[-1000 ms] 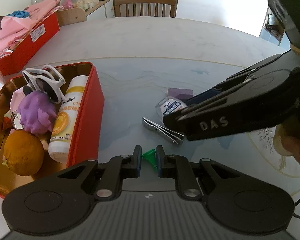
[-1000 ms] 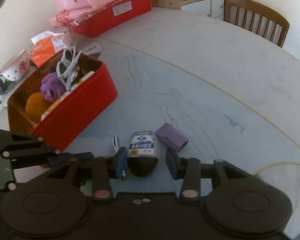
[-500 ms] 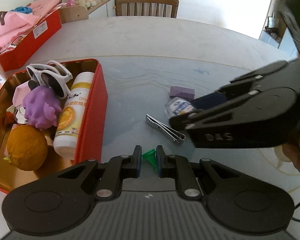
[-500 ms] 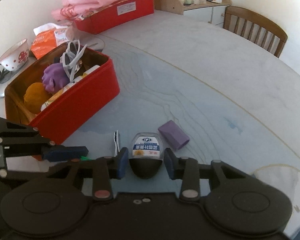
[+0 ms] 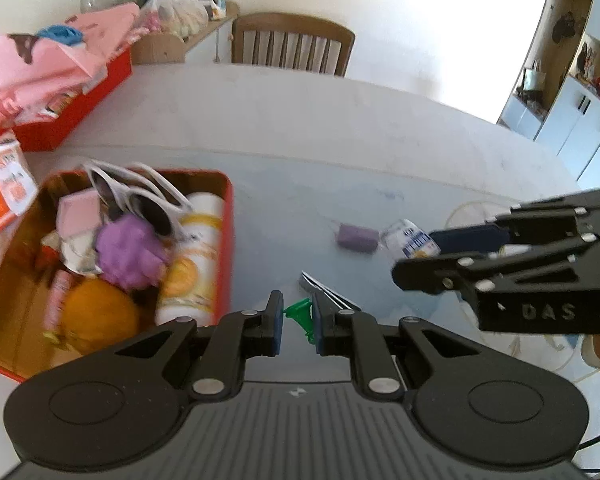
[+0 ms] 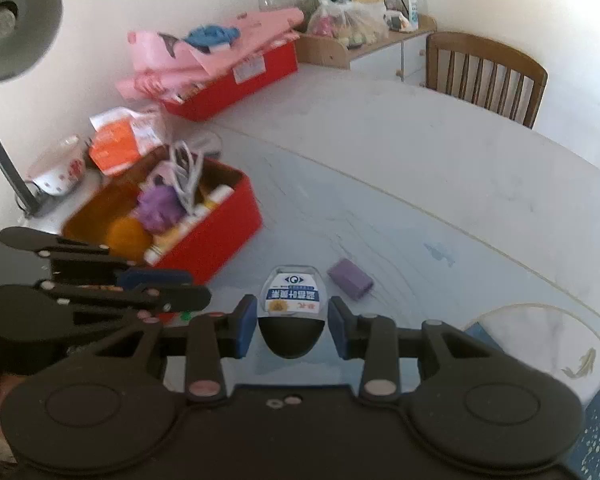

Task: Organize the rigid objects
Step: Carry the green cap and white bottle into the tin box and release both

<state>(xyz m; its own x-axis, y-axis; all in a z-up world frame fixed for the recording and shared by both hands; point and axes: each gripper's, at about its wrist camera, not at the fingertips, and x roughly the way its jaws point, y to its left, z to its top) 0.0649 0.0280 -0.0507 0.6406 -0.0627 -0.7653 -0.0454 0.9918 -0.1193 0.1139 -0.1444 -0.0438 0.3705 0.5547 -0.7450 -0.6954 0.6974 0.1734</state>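
Observation:
My left gripper (image 5: 296,322) is shut on a small green plastic piece (image 5: 301,313) and holds it above the table, right of the red tin (image 5: 226,240). The tin holds white sunglasses (image 5: 140,196), a purple toy (image 5: 126,252), an orange (image 5: 96,314) and a white-and-yellow bottle (image 5: 194,260). My right gripper (image 6: 292,322) is shut on a small bottle with a black cap and blue-white label (image 6: 292,304), lifted off the table. A purple block (image 6: 350,279) and metal tweezers (image 5: 328,290) lie on the table.
A second red box (image 6: 236,80) piled with pink bags stands at the far left. An orange packet (image 6: 120,142), a bowl (image 6: 58,168) and a desk lamp (image 6: 8,52) sit behind the tin. A wooden chair (image 6: 486,76) stands at the far table edge.
Both grippers have risen from the table. The right one closed on the bottle and lifted it. The left one still holds the green piece.

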